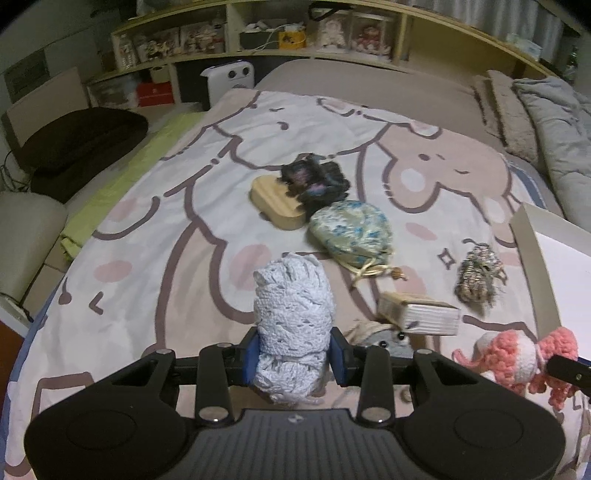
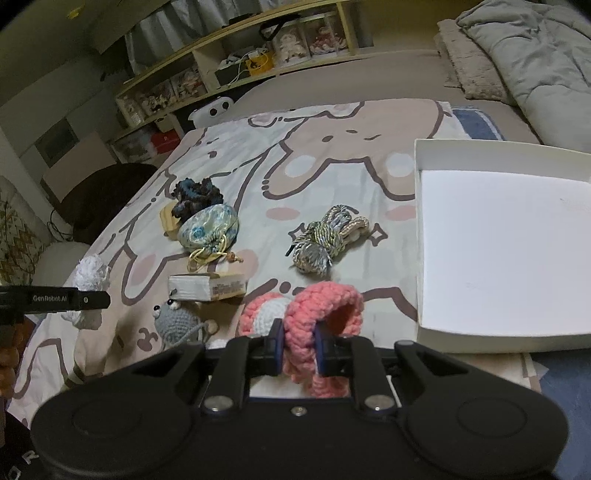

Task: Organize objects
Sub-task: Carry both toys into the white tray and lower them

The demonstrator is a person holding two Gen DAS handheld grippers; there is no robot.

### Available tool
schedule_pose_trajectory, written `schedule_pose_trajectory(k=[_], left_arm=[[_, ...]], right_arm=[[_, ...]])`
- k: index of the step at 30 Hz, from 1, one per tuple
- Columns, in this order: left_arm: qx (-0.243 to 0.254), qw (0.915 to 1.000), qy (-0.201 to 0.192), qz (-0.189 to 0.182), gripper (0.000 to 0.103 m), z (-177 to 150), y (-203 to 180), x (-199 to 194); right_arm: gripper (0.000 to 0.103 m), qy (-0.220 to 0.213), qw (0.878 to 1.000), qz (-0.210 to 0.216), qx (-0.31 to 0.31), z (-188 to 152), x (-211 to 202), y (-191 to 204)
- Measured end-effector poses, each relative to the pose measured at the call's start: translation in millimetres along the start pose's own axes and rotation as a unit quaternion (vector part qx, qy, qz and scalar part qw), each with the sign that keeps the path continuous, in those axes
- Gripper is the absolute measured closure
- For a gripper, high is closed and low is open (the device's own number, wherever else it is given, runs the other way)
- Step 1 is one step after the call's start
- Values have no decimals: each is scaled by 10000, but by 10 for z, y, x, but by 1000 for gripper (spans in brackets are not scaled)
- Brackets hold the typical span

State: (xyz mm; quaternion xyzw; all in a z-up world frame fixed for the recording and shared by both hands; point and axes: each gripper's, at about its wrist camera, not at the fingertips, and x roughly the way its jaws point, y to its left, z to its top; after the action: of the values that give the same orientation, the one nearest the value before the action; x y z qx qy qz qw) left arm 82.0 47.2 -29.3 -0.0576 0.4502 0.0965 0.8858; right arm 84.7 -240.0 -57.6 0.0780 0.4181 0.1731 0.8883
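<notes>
My left gripper [image 1: 293, 354] is shut on a white lace bundle [image 1: 291, 306], held above the bed. My right gripper [image 2: 299, 347] is shut on a pink and white crochet piece [image 2: 314, 314], pinching its pink loop; the same piece [image 1: 517, 358] shows at the right edge of the left wrist view. A white open box [image 2: 498, 240] lies to the right on the bed. On the cartoon blanket [image 1: 147, 240] lie a floral drawstring pouch [image 1: 351, 232], a dark yarn scrunchie [image 1: 314, 181] on a wooden block [image 1: 277, 203], a coiled cord bundle [image 2: 328, 236], a small thick book [image 2: 207, 286] and a grey crochet mouse [image 2: 177, 319].
A grey duvet [image 2: 535, 55] and a fuzzy pillow are piled at the head of the bed. Shelves [image 1: 258, 33] with dolls and boxes line the far wall. A white heater [image 1: 229, 79] and a dark cushion [image 1: 81, 140] stand beside the bed on the left.
</notes>
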Motion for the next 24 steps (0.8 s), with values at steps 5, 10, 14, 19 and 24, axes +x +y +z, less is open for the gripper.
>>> schedule_pose_trajectory(k=[5, 10, 14, 19, 24], left_arm=[[47, 9999, -34, -146, 64, 19, -103, -59], [50, 9993, -80, -375, 64, 91, -259, -142], [165, 9982, -229, -527, 64, 192, -461, -226], [335, 9958, -349, -779, 64, 363, -815, -262], [549, 9922, -461, -1025, 64, 514, -1218, -246]], right_arm=[[87, -205, 9998, 64, 38, 51, -123, 25], [87, -396, 9991, 129, 86, 130, -266, 52], [87, -590, 9979, 187, 178, 243, -416, -12], [87, -804, 9965, 33, 237, 414, -588, -197], [87, -1045, 9938, -217, 311, 596, -743, -472]])
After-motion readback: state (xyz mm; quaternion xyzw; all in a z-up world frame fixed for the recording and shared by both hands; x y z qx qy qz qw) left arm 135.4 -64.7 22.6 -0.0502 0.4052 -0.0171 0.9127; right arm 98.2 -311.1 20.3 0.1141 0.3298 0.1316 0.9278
